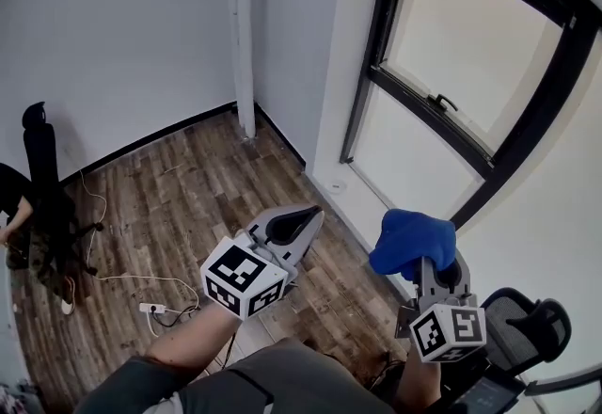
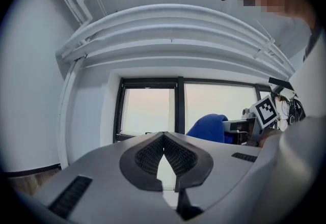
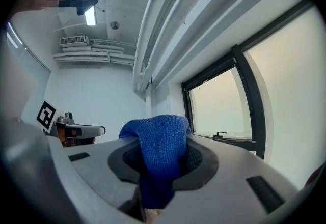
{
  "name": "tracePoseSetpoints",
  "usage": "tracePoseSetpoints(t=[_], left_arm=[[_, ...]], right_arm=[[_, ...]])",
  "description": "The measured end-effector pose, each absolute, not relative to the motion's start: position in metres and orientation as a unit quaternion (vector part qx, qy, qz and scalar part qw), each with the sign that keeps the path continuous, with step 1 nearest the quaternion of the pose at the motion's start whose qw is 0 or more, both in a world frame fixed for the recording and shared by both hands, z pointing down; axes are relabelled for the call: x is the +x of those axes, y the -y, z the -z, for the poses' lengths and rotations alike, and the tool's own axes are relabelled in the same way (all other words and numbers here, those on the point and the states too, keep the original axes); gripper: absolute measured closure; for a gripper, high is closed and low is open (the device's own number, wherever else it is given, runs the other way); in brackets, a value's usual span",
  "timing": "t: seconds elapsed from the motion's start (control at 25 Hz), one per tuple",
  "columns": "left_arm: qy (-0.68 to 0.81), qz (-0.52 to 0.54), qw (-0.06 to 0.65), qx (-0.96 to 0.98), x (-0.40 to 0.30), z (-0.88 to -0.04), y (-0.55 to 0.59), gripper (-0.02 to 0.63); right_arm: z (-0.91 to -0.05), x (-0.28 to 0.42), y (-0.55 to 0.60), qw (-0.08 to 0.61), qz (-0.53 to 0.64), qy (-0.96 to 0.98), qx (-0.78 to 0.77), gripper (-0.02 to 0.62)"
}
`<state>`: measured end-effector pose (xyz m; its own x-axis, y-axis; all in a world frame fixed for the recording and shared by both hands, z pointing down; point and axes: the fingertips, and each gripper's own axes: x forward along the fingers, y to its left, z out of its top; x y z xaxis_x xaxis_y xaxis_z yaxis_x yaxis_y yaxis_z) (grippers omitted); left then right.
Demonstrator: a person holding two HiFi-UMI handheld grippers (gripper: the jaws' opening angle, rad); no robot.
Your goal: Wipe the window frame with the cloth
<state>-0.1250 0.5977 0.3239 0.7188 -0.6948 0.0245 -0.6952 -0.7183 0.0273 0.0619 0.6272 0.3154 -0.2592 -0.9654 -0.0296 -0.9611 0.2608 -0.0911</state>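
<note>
Right tongs (image 3: 155, 162) clamp the blue cloth (image 1: 411, 235) — near the window frame (image 1: 428, 113), not touching it. Left tongs (image 2: 164, 152) are pinched together, empty. Approach stage, I'd judge — next, press cloth onto the frame.

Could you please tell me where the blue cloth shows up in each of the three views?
Head view: cloth at lower right, clamped in the right gripper.
Left gripper view: cloth just right of centre, beyond the shut jaws.
Right gripper view: cloth at bottom centre, between the jaws.
Shared landmark: the black window frame, seen in all three views.
</note>
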Motion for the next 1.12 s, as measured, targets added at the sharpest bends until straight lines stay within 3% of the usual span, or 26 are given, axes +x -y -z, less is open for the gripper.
tracePoseSetpoints(t=[0.44, 1.12], left_arm=[[0.395, -0.028, 0.017, 0.918, -0.075, -0.327, -0.535, 0.598], [0.359, -0.005, 0.036, 0.933, -0.072, -0.34, -0.399, 0.598]], right_arm=[[-0.319, 0.118, -0.56, 0.05, 0.031, -0.806, -0.589, 0.479], [-0.324, 0.104, -0.437, 0.036, 0.018, -0.794, -0.606, 0.479]])
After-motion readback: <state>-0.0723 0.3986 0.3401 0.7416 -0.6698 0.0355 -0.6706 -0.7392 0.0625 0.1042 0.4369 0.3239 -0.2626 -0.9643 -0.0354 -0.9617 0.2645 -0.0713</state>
